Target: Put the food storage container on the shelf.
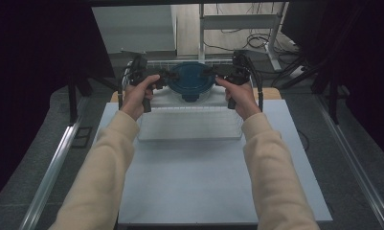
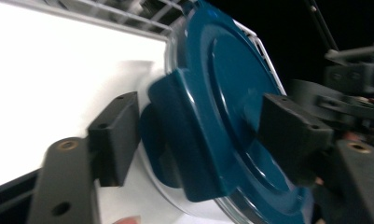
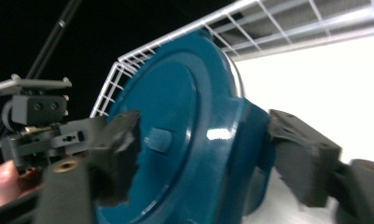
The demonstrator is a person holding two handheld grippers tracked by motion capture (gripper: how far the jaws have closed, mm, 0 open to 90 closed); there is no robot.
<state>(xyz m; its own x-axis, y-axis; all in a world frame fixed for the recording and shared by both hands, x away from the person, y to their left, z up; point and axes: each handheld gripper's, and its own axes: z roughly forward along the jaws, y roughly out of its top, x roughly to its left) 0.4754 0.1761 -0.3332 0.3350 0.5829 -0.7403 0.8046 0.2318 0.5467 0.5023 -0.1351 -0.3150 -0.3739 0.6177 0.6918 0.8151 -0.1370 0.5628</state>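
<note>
At the far end of your table [image 1: 218, 191], the white wire rack [image 1: 189, 125] carries a round container under a blue lid [image 1: 191, 80], and that lid sits squarely between your two tools, equally near both. Your left gripper [image 1: 162, 81] comes at it from the left rim, your right gripper [image 1: 209, 73] from the right rim, so the lid's flat face lies across the line joining them. From overhead you get this symmetry but not the jaws. Along the left gripper's jaws, you see the lid's side latch tab [image 2: 184, 140] between them with a gap at each pad: loose, not clamped. Along the right gripper's jaws, the opposite tab [image 3: 250, 154] sits likewise in parted jaws, untouched.
</note>
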